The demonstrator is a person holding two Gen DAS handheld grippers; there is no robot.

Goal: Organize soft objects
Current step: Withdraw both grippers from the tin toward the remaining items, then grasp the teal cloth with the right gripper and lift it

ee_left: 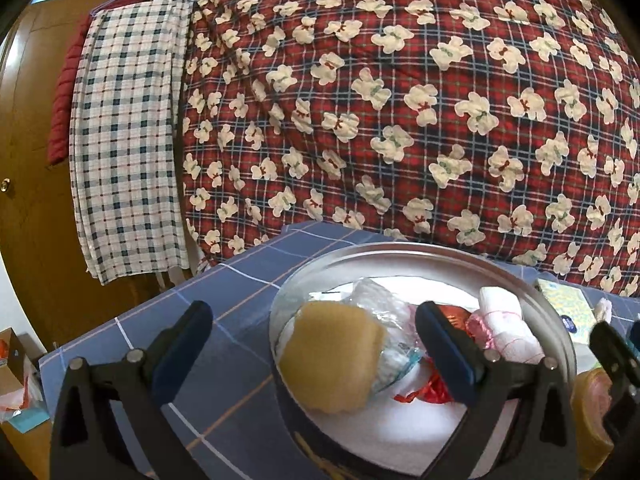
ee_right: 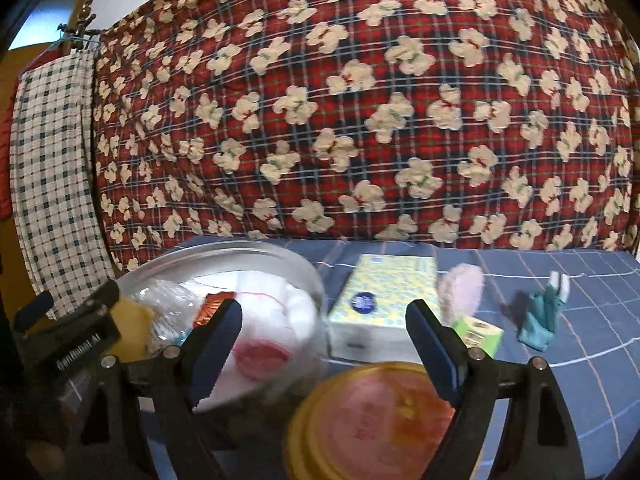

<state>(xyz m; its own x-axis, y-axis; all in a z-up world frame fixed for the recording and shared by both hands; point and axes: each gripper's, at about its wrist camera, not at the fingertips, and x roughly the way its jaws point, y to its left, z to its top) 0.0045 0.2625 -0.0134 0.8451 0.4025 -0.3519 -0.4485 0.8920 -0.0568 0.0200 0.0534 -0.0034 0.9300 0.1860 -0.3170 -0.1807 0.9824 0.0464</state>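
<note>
A: Status on the soft-object sort?

B: Metal basin (ee_left: 420, 254) is already loaded: yellow sponge (ee_left: 332, 360), crinkled plastic bag (ee_left: 376, 300), white rolled cloth (ee_left: 504, 320), something red underneath. Left gripper (ee_left: 316, 344) hangs over its near rim, fingers spread wide, nothing pinched. The sponge sits between the jaws but lies loose in the basin, pads clear of it.

A: Right side?

B: Right gripper (ee_right: 324, 344) is released too, jaws wide, empty. Straight ahead between the jaws: tissue box (ee_right: 384, 300). Below them, close in, a round yellow-rimmed lid or container (ee_right: 372, 420), blurred, can't tell which. Basin is off its left jaw.

A: So which step?

B: Looks like between picks, right gripper going for the next item. Still loose on the blue checked cloth (ee_right: 580, 320): pink fuzzy piece (ee_right: 460, 288) just past the right jaw, green packet (ee_right: 480, 332) beside it, teal folded cloth (ee_right: 540, 320) further right.

A: Next move needs?

B: My read: swing right, settle the jaws either side of the pink piece, close gently.

A: Obstructions?

B: Tissue box and green packet crowd the pink piece. Left gripper sits near the basin, so the drop path is tight.
</note>
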